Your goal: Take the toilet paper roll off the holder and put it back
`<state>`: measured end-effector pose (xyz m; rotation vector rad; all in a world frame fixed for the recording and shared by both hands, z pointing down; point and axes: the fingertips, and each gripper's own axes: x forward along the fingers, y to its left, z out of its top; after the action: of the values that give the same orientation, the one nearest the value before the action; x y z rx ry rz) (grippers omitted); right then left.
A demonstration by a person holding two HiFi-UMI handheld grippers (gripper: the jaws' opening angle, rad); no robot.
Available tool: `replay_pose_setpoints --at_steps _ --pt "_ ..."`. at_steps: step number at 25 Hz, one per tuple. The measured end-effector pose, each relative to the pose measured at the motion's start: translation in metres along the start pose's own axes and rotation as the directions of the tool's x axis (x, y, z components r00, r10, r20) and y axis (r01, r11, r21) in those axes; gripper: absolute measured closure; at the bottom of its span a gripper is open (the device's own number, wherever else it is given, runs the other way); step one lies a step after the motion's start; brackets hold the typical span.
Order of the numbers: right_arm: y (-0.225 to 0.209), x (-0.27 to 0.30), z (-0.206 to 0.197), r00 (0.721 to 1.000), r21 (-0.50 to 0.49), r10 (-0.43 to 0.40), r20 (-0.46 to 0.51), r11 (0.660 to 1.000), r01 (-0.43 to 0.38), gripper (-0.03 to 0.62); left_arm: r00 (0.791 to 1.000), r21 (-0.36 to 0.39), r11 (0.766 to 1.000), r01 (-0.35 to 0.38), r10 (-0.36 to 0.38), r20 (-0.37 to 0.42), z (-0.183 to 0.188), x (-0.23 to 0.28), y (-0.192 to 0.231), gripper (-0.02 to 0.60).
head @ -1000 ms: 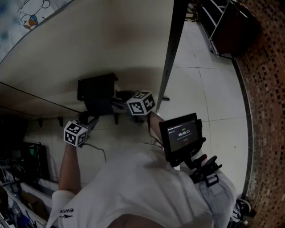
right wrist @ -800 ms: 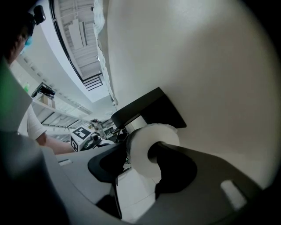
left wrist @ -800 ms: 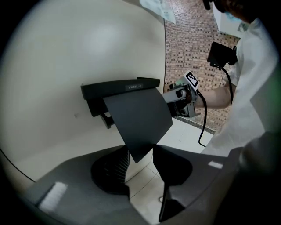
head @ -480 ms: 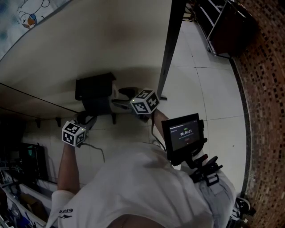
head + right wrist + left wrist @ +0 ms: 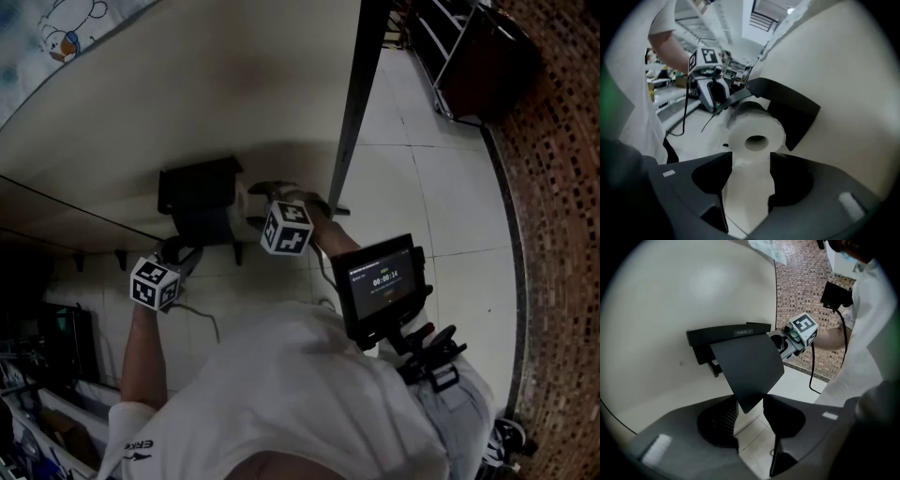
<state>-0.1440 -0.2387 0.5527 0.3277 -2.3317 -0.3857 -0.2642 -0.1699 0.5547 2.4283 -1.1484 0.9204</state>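
A black holder (image 5: pixel 195 199) hangs on the cream wall with the white toilet paper roll (image 5: pixel 756 135) in it, seen end-on with its core hole facing me. My right gripper (image 5: pixel 751 161) points at the roll's end. Its jaws are closing; the roll's lower edge sits at the fingertips and the pads are not pressing on it. My left gripper (image 5: pixel 750 405) has the lower corner of the holder's lifted black cover (image 5: pixel 747 367) wedged between its jaws. From the left gripper view the cover hides the roll.
A dark vertical post (image 5: pixel 349 141) stands just right of the holder. The floor (image 5: pixel 441 197) is pale tile and a brick-pattern wall (image 5: pixel 562 234) runs along the right. Black shelving (image 5: pixel 473 66) stands far right. A monitor (image 5: pixel 382 286) hangs at the person's chest.
The right gripper's marker cube has shifted left and down toward the holder and turned. The left gripper and the lifted cover have stayed put.
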Motion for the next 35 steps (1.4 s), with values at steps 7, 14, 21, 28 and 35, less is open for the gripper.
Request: replay_pose_setpoints --at_steps 7,14,21,28,35 --pt "0.0 0.011 0.001 0.997 -0.173 -0.027 -0.075 0.985 0.014 0.319 1.0 0.004 1.0 -0.003 0.003 0.001 0.0 0.0 -0.002 0.414" --pt "-0.001 0.019 0.018 0.999 -0.192 -0.024 -0.037 0.981 0.017 0.315 1.0 0.008 1.0 -0.003 0.003 0.002 0.001 -0.001 -0.001 0.414" --pt "-0.001 0.021 0.029 1.0 -0.159 -0.024 0.016 0.987 0.026 0.324 1.0 0.015 1.0 -0.005 0.005 -0.007 0.001 -0.001 -0.003 0.414" --pt "0.001 0.025 0.035 0.999 -0.135 -0.013 0.049 0.991 0.019 0.322 1.0 0.017 1.0 -0.003 0.004 -0.011 0.0 -0.002 -0.003 0.414" --pt "0.003 0.029 0.035 0.998 -0.105 -0.003 0.067 0.994 0.01 0.318 1.0 0.017 1.0 -0.001 0.002 -0.018 -0.001 -0.004 -0.004 0.413"
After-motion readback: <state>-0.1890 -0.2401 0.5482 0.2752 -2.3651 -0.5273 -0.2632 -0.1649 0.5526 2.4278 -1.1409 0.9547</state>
